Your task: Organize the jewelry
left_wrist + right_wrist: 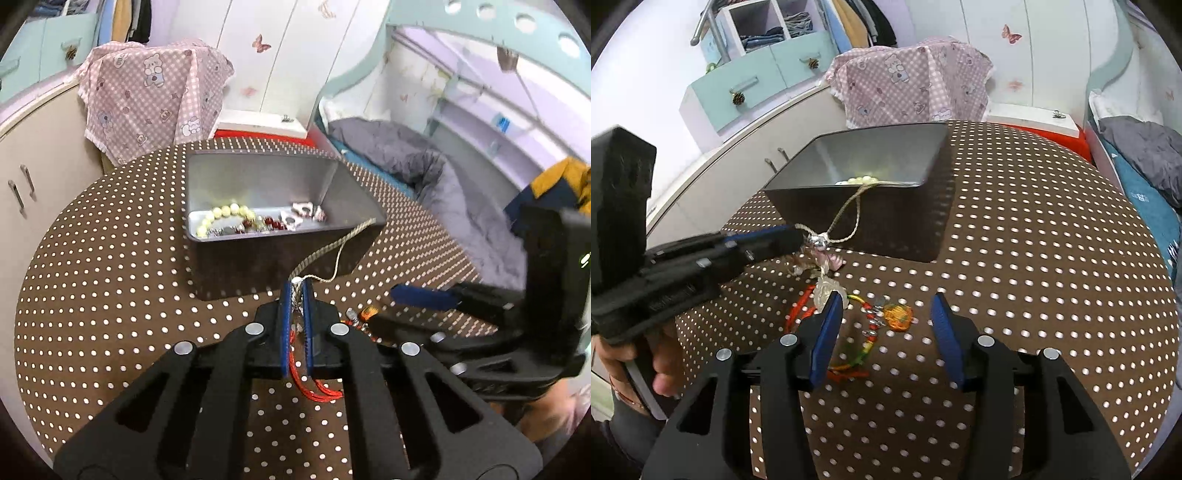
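A grey metal box (347, 192) (812, 162) stands on the polka-dot table and holds a pearl bracelet (221, 214), red beads and pink charms (304, 210). My left gripper (297, 291) (798, 234) is shut on a beige cord necklace (332, 247) (849, 210) whose cord drapes over the box's near rim; its pale pendant (827, 288) hangs below. My right gripper (886, 306) is open, just above a red string bracelet with an orange charm (897, 315) lying on the table. The right gripper also shows at the right of the left wrist view (417, 297).
A brown white-dotted tablecloth (110, 295) (1034, 277) covers the round table. A pink checked cloth (155, 96) (916, 81) drapes behind it. A bed with grey bedding (424, 166) lies to the right, and cabinets (757, 92) to the left.
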`<act>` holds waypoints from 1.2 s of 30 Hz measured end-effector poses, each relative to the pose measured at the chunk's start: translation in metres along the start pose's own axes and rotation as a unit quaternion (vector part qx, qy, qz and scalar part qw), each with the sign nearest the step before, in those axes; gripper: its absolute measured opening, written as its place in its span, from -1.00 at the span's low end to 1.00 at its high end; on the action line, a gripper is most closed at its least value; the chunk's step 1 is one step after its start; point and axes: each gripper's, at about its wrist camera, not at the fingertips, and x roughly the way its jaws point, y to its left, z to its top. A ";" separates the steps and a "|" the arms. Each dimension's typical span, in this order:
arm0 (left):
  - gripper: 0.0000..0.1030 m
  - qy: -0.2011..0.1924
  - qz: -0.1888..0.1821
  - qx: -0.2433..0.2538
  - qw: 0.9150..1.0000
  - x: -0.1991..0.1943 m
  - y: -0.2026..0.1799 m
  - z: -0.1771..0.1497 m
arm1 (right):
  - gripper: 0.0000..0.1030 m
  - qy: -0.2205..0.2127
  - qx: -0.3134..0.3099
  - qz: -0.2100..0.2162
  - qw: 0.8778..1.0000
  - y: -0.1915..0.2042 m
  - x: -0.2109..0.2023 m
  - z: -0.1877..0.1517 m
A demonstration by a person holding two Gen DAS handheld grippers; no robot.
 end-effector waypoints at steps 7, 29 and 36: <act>-0.89 -0.012 -0.036 -0.016 0.999 -0.011 0.005 0.008 | -0.04 0.006 -0.021 0.015 1.000 0.022 0.014 0.007; -0.89 -0.043 -0.047 -0.025 0.998 -0.034 0.018 0.023 | -0.84 -0.022 -0.040 0.020 0.999 0.041 0.019 0.035; -0.88 -0.055 -0.048 -0.025 0.997 -0.036 0.016 0.039 | -0.85 -0.065 -0.037 0.019 0.997 0.035 -0.014 0.054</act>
